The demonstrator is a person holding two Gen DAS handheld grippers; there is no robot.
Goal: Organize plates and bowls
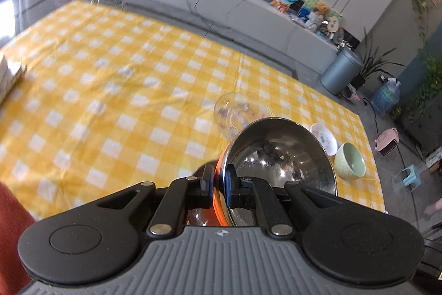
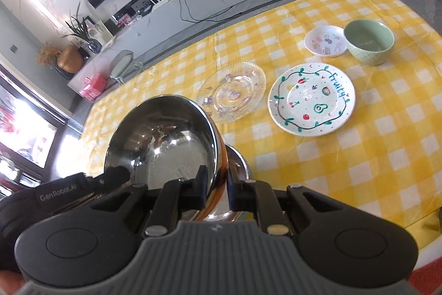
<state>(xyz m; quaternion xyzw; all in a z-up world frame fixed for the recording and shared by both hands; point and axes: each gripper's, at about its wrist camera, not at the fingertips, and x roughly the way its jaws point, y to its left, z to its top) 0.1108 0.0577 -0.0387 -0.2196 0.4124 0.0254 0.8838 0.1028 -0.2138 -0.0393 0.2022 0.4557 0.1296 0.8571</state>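
Showing the fruity plate [image 2: 312,98], only the right wrist view.

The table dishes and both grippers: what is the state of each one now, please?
Steel bowl: tilted, held at its rim.
Left gripper: shut on steel bowl.
Right gripper: shut on steel bowl.
Glass plate: flat, empty.
Fruity plate: flat, empty.
Small white dish: upright.
Green bowl: upright, empty.

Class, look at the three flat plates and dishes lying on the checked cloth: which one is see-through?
The glass plate, leftmost of the three in the right wrist view. The yellow checks show through it, while the Fruity plate and the small sticker dish are opaque white.
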